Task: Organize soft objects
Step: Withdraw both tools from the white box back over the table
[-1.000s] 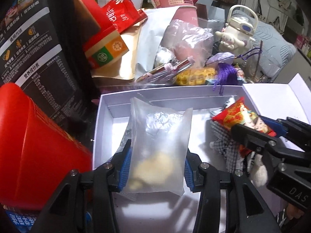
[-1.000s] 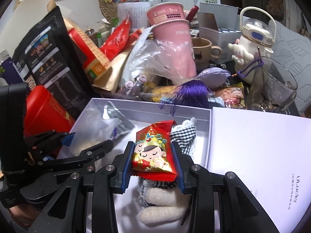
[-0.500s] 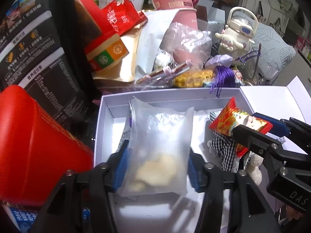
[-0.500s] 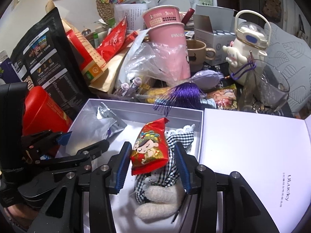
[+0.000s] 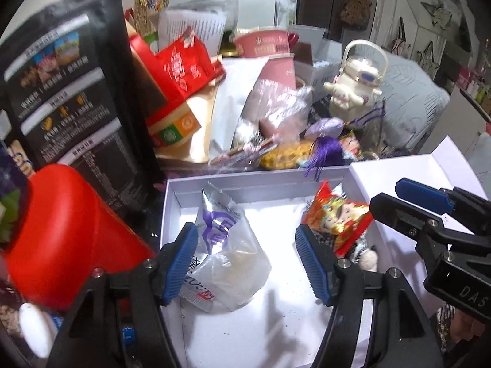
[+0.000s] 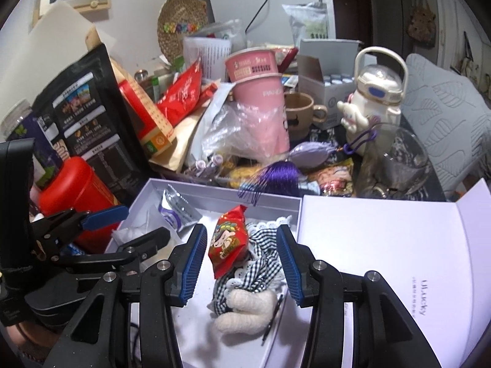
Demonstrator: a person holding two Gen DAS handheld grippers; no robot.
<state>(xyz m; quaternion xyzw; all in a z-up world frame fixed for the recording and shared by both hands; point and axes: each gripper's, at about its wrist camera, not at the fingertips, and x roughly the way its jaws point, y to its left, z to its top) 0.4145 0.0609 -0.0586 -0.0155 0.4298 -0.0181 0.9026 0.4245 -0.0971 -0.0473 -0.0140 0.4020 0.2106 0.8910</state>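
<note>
**Both packets dropped in the box, grippers backing off**

So the left gripper (image 5: 245, 257) had just been opening, and the clear plastic pouch (image 5: 227, 251) sat loose between its jaws, slumped on the floor of the white box (image 5: 257, 184). It lay toward the left pad, maybe brushing it, couldn't really tell, with its long axis running away from the gripper toward the box's far wall. The right gripper (image 6: 241, 263) had been opening a bit too. The red snack packet (image 6: 228, 239) stood between its jaws with gaps on both sides, leaning on the checkered plush toy (image 6: 254, 276), long axis also pointing away. Nothing was gripped by either one.

Each packet lay straight ahead of and below its own gripper, so pulling straight back looked safe to me.

The box lid (image 6: 383, 260) lay open to the right. Beyond the box was total clutter: a red canister (image 5: 61, 230), a black bag (image 5: 67, 98), a pink cup (image 6: 260, 101).
</note>
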